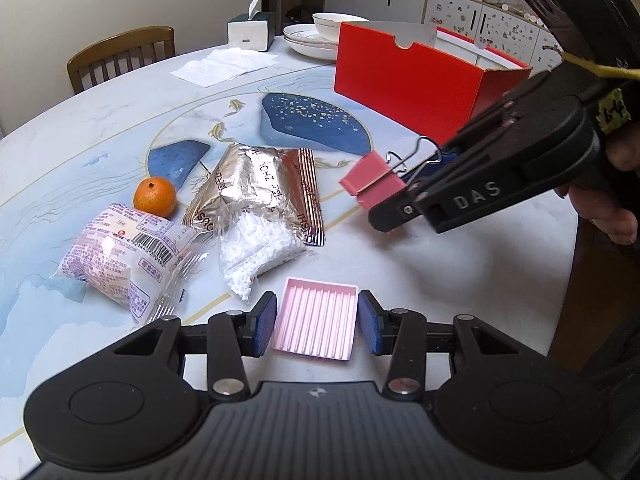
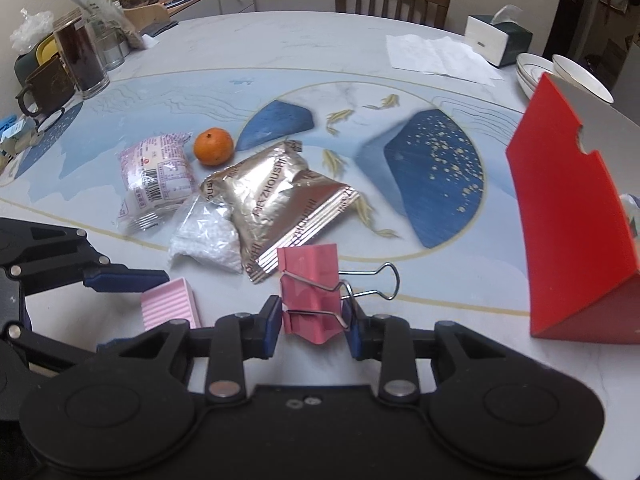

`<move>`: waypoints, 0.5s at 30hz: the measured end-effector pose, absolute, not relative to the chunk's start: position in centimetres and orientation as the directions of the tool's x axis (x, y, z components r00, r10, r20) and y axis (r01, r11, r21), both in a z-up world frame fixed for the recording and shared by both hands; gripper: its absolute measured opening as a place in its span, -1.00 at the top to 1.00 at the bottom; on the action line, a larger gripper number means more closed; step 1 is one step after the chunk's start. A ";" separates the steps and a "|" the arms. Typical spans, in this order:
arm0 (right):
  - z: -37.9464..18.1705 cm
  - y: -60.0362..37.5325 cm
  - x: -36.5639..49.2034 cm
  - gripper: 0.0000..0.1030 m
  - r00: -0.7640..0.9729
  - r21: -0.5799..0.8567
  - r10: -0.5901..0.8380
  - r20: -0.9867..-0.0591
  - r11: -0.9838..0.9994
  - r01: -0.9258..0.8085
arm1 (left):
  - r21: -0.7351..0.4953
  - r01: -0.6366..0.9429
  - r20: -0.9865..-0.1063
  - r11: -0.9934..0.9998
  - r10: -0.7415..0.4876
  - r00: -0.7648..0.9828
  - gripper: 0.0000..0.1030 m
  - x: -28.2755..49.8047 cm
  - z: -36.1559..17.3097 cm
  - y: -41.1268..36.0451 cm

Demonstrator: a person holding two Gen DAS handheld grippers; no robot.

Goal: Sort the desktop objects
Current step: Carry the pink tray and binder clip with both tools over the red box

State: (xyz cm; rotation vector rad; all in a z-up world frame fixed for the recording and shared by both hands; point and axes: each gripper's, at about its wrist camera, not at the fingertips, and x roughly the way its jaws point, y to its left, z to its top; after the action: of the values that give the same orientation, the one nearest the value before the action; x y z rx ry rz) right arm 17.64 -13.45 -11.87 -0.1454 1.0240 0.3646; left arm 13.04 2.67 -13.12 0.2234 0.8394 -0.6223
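My right gripper (image 2: 312, 320) is shut on a pink binder clip (image 2: 310, 292) and holds it above the table; the clip (image 1: 372, 186) and right gripper (image 1: 404, 200) also show in the left wrist view. My left gripper (image 1: 317, 326) is open, its pads on either side of a pink ridged tray (image 1: 316, 324) lying on the table, not clamping it. The tray (image 2: 170, 306) also shows in the right wrist view beside the left gripper's blue fingers (image 2: 124, 279). A red box (image 1: 420, 80) stands open at the back right.
An orange (image 1: 155, 197), a pink-printed snack pack (image 1: 128, 254), a gold foil packet (image 1: 260, 190) and a bag of white beads (image 1: 256, 248) lie mid-table. White bowls (image 1: 316, 36), a tissue box (image 1: 250, 32) and paper (image 1: 224, 66) sit at the far side. Cups and jars (image 2: 68, 68) stand far left.
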 end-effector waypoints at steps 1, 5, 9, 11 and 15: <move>-11.8 -13.7 17.5 0.39 0.467 0.054 0.230 -0.854 0.931 -0.360 | -0.055 0.593 -0.750 0.803 -0.425 0.506 0.18 13.1 -13.0 2.7; -11.3 -14.6 17.2 0.39 0.470 0.061 0.232 -0.851 0.935 -0.350 | -0.061 0.577 -0.741 0.815 -0.425 0.521 0.18 13.1 -12.4 2.7; -10.6 -15.3 17.0 0.39 0.475 0.070 0.241 -0.846 0.935 -0.348 | -0.069 0.559 -0.726 0.826 -0.426 0.541 0.18 13.3 -11.4 2.7; -10.1 -15.7 16.9 0.39 0.480 0.072 0.244 -0.843 0.934 -0.349 | -0.071 0.549 -0.721 0.833 -0.423 0.549 0.18 13.4 -10.9 2.5; -8.9 -16.5 16.9 0.39 0.497 0.084 0.258 -0.829 0.935 -0.345 | -0.085 0.530 -0.711 0.844 -0.424 0.561 0.18 13.8 -9.9 2.3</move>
State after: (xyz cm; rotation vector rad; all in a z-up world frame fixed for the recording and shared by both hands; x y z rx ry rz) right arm 16.88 -16.51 -8.85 -0.0975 0.9857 0.3658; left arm 13.81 2.26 -9.94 0.1445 0.7969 -0.5642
